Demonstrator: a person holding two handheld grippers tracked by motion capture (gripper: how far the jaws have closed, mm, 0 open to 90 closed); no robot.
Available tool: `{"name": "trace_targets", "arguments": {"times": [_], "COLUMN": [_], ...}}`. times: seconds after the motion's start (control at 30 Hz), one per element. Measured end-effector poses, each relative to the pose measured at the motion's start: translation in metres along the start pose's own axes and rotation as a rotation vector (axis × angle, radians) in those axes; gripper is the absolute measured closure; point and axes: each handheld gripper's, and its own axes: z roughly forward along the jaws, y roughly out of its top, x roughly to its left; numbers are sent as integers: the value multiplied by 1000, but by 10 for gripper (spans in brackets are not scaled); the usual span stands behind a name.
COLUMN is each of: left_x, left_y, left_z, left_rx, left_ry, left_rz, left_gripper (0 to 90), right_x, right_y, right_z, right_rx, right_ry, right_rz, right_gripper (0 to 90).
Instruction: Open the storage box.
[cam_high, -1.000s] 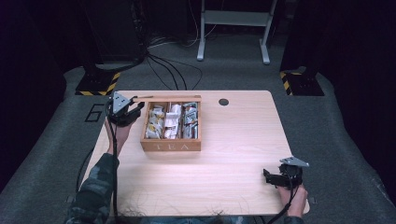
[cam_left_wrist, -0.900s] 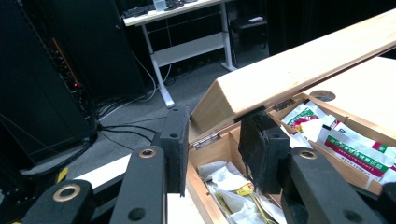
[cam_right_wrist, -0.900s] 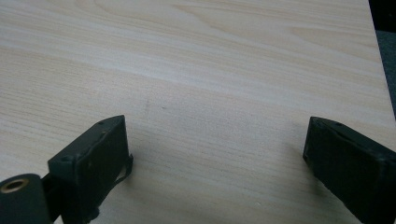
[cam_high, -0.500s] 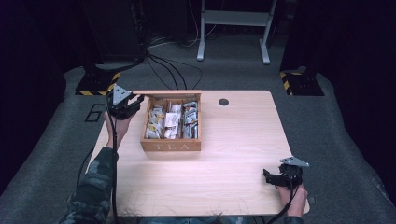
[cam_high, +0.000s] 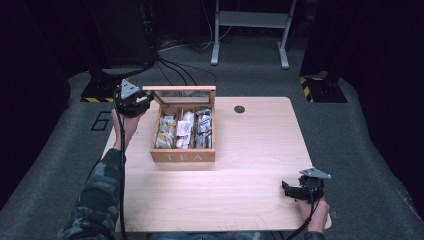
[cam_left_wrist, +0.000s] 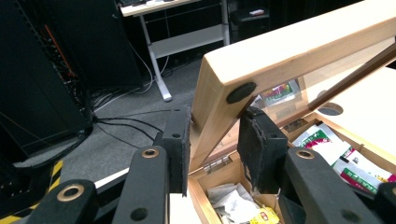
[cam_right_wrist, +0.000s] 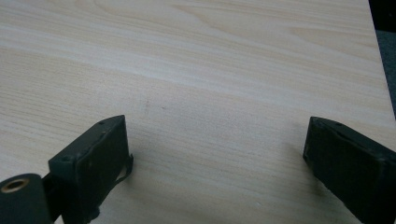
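A wooden tea box (cam_high: 182, 156) marked TEA stands on the left half of the table, and several tea bags (cam_high: 182, 131) lie in its three compartments. Its glass-paned lid (cam_high: 180, 90) is swung up on the back hinges. My left gripper (cam_high: 145, 102) is shut on the lid's left side frame. In the left gripper view the two pads (cam_left_wrist: 180, 140) press on either side of the lid's wooden frame (cam_left_wrist: 280, 51), with tea bags (cam_left_wrist: 327, 149) visible below. My right gripper (cam_high: 286, 189) rests low near the table's front right corner, open (cam_right_wrist: 215, 158) over bare wood with nothing between its fingers.
A round cable hole (cam_high: 239, 109) sits in the table (cam_high: 250, 150) behind and to the right of the box. Cables (cam_high: 175, 70) run over the grey floor behind the table, beside a white desk frame (cam_high: 250, 30) and a dark cabinet (cam_high: 120, 30).
My left gripper has risen and moved towards the back with the lid's edge in it, and the lid has swung up from lying on the box. The right gripper has stayed where it was.
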Motion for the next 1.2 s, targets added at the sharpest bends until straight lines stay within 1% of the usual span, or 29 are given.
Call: {"name": "trace_targets", "arguments": {"times": [0.03,0.07,0.2,0.3,0.33,0.37,0.4,0.43,0.67,0.7,0.83,0.93,1.2], "left_x": [0,1,2,3,3,4,4,4,8,9,10,10,11], "left_y": [0,1,5,6,7,8,8,8,13,15,17,17,19], "left_z": [1,1,3,4,5,6,6,6,11,12,14,15,16], "left_rx": [-5,4,14,12,12,13,13,14,19,20,22,21,26], "left_ry": [2,-3,0,-1,0,5,5,9,1,0,1,0,0], "left_rz": [-6,-9,-4,-11,-9,2,2,14,4,-6,-2,-8,0], "left_gripper": [646,646,647,648,648,649,650,651,651,651,652,652,652], "right_x": [0,0,0,0,0,0,0,-1,-1,-1,-1,-1,-1], "right_y": [0,0,0,0,0,0,0,0,0,0,0,0,0], "right_z": [0,0,0,0,0,0,0,0,0,0,0,0,0], "right_rx": [0,-1,-1,-1,0,0,0,-1,-3,-2,-2,-3,-3], "right_ry": [0,0,-1,2,1,2,2,2,1,1,1,1,-1], "right_rz": [1,-3,-3,-6,-6,-6,-5,-6,-11,-11,-11,-11,-12], "right_gripper": [63,63,64,64,64,63,64,63,64,64,64,64,67]}}
